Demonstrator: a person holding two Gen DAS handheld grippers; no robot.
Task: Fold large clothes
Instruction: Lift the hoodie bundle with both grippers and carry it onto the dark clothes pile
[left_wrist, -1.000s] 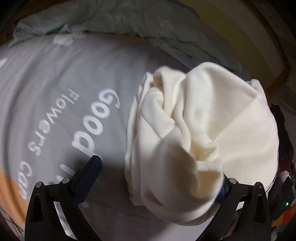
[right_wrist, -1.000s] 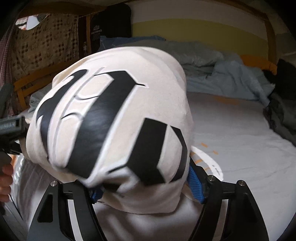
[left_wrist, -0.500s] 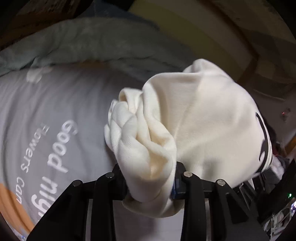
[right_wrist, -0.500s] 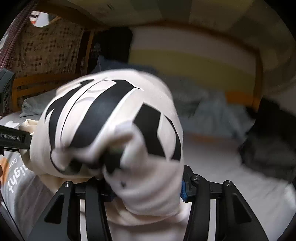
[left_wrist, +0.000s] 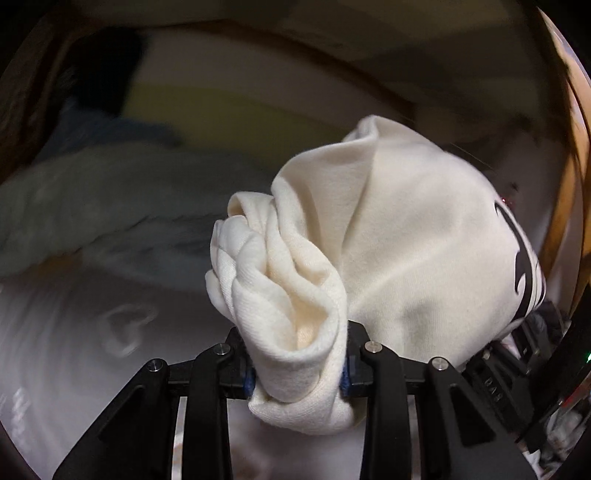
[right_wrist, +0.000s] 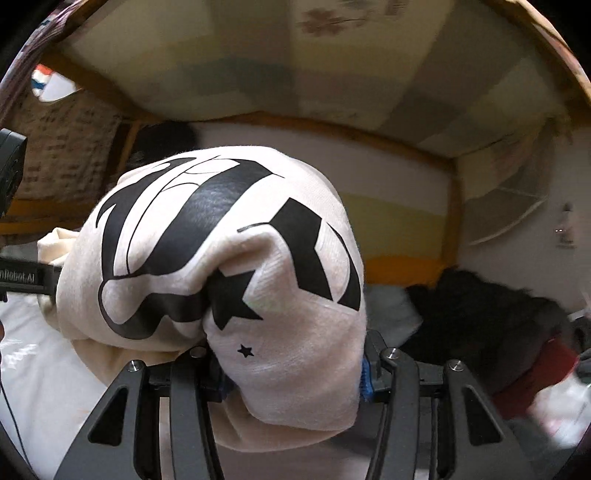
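Having just clamped both grippers, left gripper (left_wrist: 297, 373) and right gripper (right_wrist: 291, 373), onto the bunched cream cotton sweatshirt with black lettering (right_wrist: 221, 266), I've lifted it off the grey bedsheet (left_wrist: 74, 332), ready to shake it flat.

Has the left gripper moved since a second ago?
Yes. The left gripper, shut on the cream garment, has risen: the printed sheet that filled its view has dropped low, and the wall behind the bed now fills the top.
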